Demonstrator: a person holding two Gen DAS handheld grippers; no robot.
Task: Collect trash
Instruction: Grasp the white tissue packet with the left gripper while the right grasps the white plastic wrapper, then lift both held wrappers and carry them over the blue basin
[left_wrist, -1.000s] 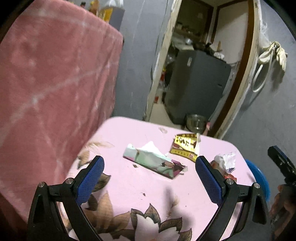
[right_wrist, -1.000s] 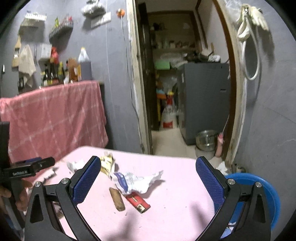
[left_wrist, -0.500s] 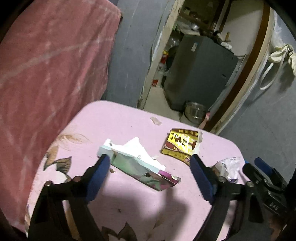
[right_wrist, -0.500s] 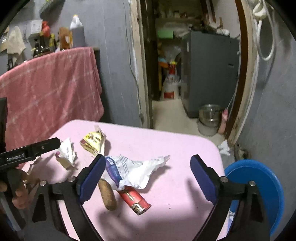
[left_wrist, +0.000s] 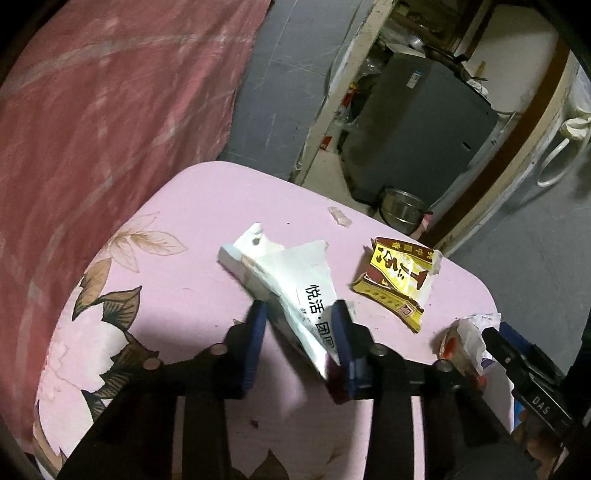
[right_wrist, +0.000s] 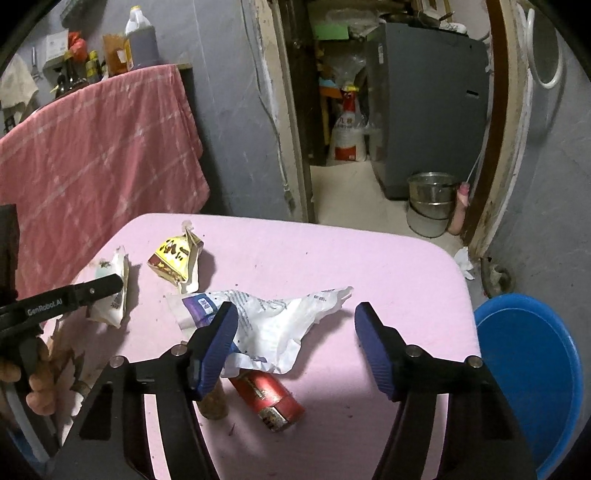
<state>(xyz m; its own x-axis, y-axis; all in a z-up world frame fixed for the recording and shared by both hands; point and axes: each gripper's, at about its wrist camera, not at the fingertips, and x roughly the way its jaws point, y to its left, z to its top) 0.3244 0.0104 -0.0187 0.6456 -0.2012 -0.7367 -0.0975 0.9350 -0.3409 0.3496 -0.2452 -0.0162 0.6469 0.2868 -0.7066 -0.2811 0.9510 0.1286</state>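
Closing left gripper on tissue pack at centre frame, right gripper closing, still unclenched, over white wrapper; next, probably lifting both clear.

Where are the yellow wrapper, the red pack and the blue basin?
yellow wrapper (left_wrist: 400, 275): left wrist view, middle of its printed face.
red pack (right_wrist: 271, 397): right wrist view, middle of its red side.
blue basin (right_wrist: 532, 373): right wrist view, bare inner surface.

Left tool closing around tissue pack on pink table.
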